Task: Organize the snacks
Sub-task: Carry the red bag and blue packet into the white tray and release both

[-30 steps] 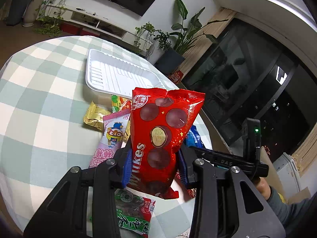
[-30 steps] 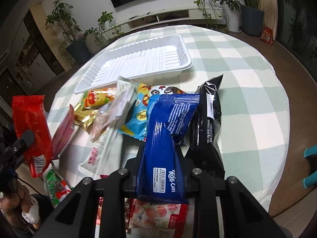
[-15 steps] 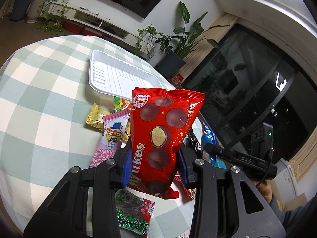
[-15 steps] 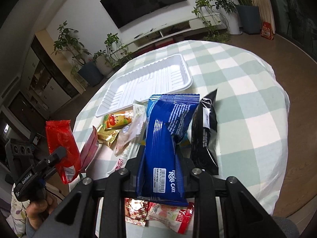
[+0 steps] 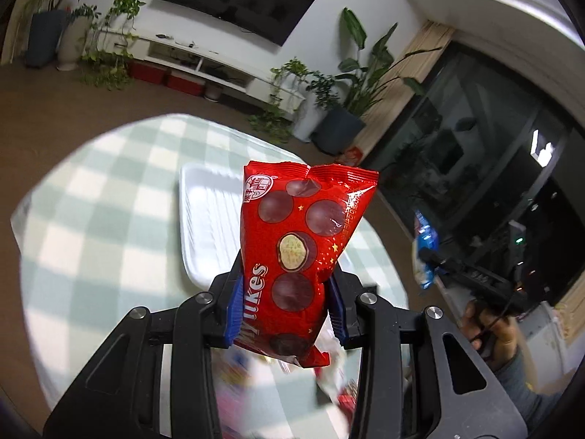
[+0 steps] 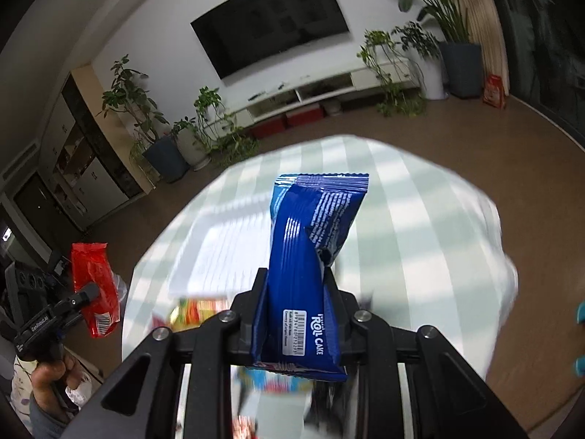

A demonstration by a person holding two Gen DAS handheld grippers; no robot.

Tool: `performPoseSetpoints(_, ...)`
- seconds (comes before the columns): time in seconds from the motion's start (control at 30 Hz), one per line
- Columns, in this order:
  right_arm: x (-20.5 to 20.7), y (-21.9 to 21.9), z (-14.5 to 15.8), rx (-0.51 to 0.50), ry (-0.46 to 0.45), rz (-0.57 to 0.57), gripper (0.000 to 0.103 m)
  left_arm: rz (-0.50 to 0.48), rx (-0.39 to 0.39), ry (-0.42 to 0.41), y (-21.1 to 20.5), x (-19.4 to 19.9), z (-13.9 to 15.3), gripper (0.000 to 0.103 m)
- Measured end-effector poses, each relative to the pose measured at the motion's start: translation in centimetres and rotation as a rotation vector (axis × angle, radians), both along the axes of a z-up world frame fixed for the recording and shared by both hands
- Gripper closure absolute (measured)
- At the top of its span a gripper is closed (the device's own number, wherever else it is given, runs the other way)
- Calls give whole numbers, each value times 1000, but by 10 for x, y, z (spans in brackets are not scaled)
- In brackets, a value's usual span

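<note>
My left gripper (image 5: 285,303) is shut on a red chocolate-ball snack bag (image 5: 299,241) and holds it upright, high above the table. My right gripper (image 6: 294,314) is shut on a blue roll cake packet (image 6: 310,256), also held high. A white ribbed tray (image 5: 208,219) lies on the round checked table (image 5: 102,197) beyond the red bag; it shows blurred in the right wrist view (image 6: 219,252). Each gripper appears in the other's view: the right one with the blue packet (image 5: 426,252), the left one with the red bag (image 6: 93,285).
Other snack packets lie blurred on the table below both grippers (image 6: 190,314). Around the table are brown floor, potted plants (image 5: 340,120), a white TV bench (image 6: 329,98) and dark windows at right.
Both grippers have risen well above the table with their packets still held. The table and tray now look smaller and farther; the loose snacks have dropped to the bottom of each view.
</note>
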State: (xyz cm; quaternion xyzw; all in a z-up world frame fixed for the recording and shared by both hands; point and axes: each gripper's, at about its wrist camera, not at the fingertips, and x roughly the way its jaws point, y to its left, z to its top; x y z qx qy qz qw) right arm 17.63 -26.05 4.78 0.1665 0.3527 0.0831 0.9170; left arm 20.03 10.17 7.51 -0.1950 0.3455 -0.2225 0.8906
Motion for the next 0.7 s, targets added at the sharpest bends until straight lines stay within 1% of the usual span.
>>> performPoseSetpoints(0.1, 34, 4, 10, -3, -12, 21, 74, -10, 67, 40, -13, 34, 8, 68)
performPoseSetpoints(0.13, 52, 10, 10, -21, -3, 50, 74, -17, 95, 55, -20, 45, 6, 68)
performPoseSetpoints(0.23, 89, 26, -2, -51, 50, 97, 74, -37, 165, 102, -42, 76, -6, 68)
performPoseSetpoints(0.3, 114, 39, -22, -69, 116, 124, 74, -38, 209, 128, -54, 97, -16, 68)
performPoseSetpoints(0.47, 146, 60, -57, -153, 193, 165, 74, -15, 276, 189, -72, 136, -45, 68)
performPoseSetpoints(0.63, 169, 59, -80, -176, 255, 166, 74, -5, 360, 225, -84, 156, -68, 68)
performPoseSetpoints(0.7, 172, 55, -87, -188, 267, 161, 74, -1, 382, 241, -85, 163, -79, 67)
